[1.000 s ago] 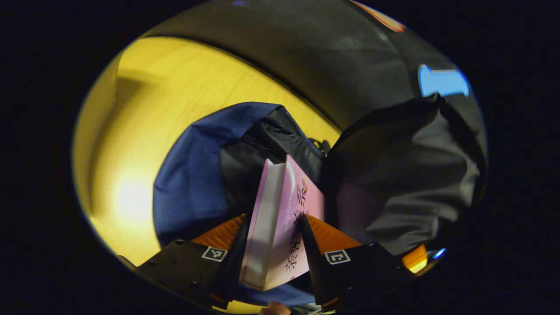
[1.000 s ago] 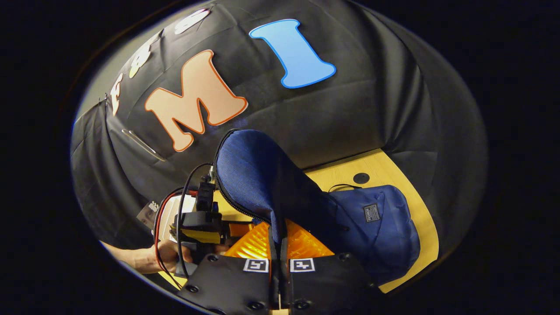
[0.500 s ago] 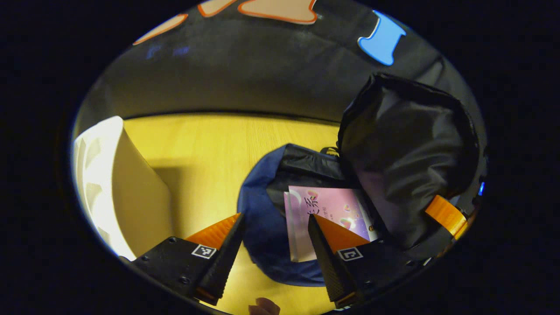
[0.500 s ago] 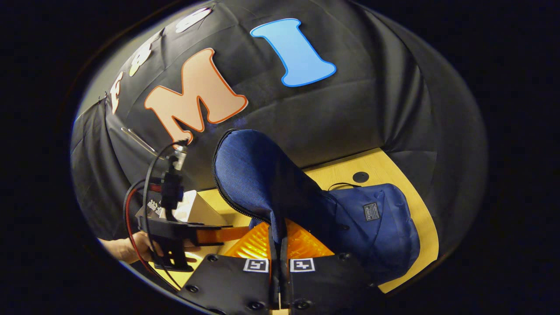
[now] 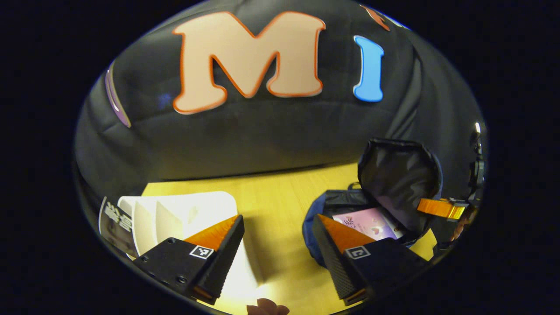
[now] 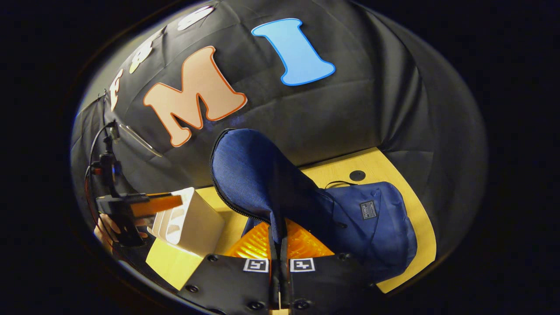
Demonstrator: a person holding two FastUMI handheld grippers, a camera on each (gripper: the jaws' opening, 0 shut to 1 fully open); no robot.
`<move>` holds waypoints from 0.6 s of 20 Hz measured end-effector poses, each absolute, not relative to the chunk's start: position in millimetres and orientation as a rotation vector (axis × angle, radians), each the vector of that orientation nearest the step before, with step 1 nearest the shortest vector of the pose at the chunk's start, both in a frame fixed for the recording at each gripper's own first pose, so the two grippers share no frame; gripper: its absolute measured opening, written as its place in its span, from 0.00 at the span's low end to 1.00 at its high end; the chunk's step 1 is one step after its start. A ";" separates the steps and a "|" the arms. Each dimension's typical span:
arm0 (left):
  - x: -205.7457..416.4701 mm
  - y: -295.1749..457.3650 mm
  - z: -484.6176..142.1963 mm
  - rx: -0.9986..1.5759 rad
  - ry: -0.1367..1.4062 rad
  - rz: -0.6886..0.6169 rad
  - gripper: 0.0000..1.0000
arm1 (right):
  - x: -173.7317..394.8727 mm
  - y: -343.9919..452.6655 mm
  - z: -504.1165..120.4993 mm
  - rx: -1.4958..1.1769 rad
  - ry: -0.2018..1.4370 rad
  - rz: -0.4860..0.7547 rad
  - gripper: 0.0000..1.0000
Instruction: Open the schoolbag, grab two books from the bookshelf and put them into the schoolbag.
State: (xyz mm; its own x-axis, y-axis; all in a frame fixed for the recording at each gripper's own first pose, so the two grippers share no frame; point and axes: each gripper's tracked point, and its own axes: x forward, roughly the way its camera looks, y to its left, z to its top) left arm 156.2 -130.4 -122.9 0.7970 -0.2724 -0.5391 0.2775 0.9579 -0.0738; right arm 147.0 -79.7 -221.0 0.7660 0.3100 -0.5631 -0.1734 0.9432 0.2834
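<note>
The blue schoolbag (image 6: 372,227) lies on the yellow table with its flap (image 6: 251,170) lifted. My right gripper (image 6: 278,238) is shut on the flap's lower edge and holds it up. In the left gripper view the schoolbag (image 5: 307,225) stands open at the right, its dark-lined flap (image 5: 398,179) raised. A pink book (image 5: 367,221) lies inside it. My left gripper (image 5: 278,218) is open and holds nothing, between the bag and the white bookshelf (image 5: 183,212). A dark-covered book (image 5: 113,223) stands at the shelf's left end. The right gripper view has the left gripper (image 6: 148,204) over the bookshelf (image 6: 194,221).
The yellow wooden table (image 5: 271,197) runs back to the black cloth wall. A small black disc (image 6: 357,175) sits on the table behind the bag. A hand (image 6: 105,227) holds the left gripper at the far left.
My left gripper has let the pink book go into the bag, opened, pulled back and swung left toward the bookshelf. The right gripper still holds the flap up.
</note>
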 end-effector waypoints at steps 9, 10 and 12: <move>166.2 25.2 -66.0 0.029 0.450 -0.096 0.97 | 146.7 -78.7 -220.9 0.199 0.652 0.242 0.03; 169.0 42.7 -64.7 0.022 0.451 -0.072 0.97 | 147.1 -78.5 -220.8 0.198 0.653 0.239 0.03; 169.2 80.3 -63.5 0.017 0.451 -0.028 0.97 | 148.4 -78.6 -220.4 0.205 0.653 0.232 0.03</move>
State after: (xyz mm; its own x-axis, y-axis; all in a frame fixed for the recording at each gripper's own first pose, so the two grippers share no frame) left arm 169.2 80.3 -63.5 0.8997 -0.0234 -0.4359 0.0308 0.9995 0.0099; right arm 148.4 -78.6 -220.4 0.7702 0.2769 -0.5745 -0.1486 0.9540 0.2605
